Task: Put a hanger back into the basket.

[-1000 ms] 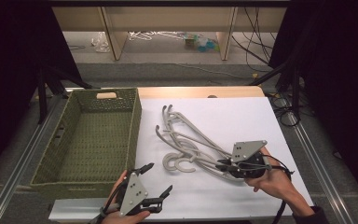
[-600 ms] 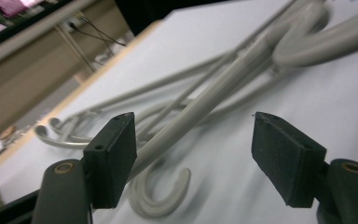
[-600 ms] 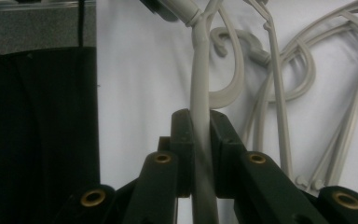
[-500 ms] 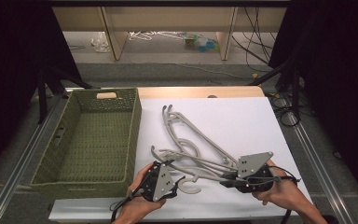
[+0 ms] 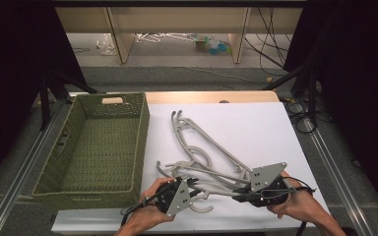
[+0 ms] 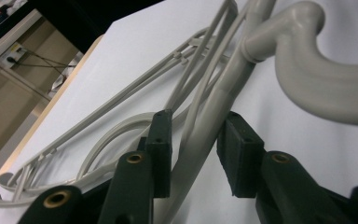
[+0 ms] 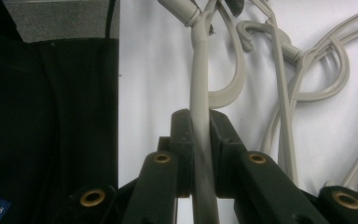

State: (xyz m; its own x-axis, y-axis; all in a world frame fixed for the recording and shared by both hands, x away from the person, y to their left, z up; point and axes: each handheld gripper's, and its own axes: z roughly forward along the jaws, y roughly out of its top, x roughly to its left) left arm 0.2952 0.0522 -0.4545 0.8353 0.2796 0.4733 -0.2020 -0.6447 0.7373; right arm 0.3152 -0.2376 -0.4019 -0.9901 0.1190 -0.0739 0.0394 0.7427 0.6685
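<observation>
Right gripper view: right tool (image 7: 200, 140) tight on grey hanger (image 7: 199, 84) arm.

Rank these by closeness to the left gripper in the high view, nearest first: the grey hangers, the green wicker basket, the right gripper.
From the left gripper:
1. Grey hangers: an arm lies between its jaws at the table's near edge.
2. Right gripper: to the right, shut on a hanger arm.
3. Green wicker basket: on the left; its near corner may rival the right gripper, too close to call.

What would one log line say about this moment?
right gripper: shut on hanger | left gripper: open around hanger arm | basket: empty
</observation>
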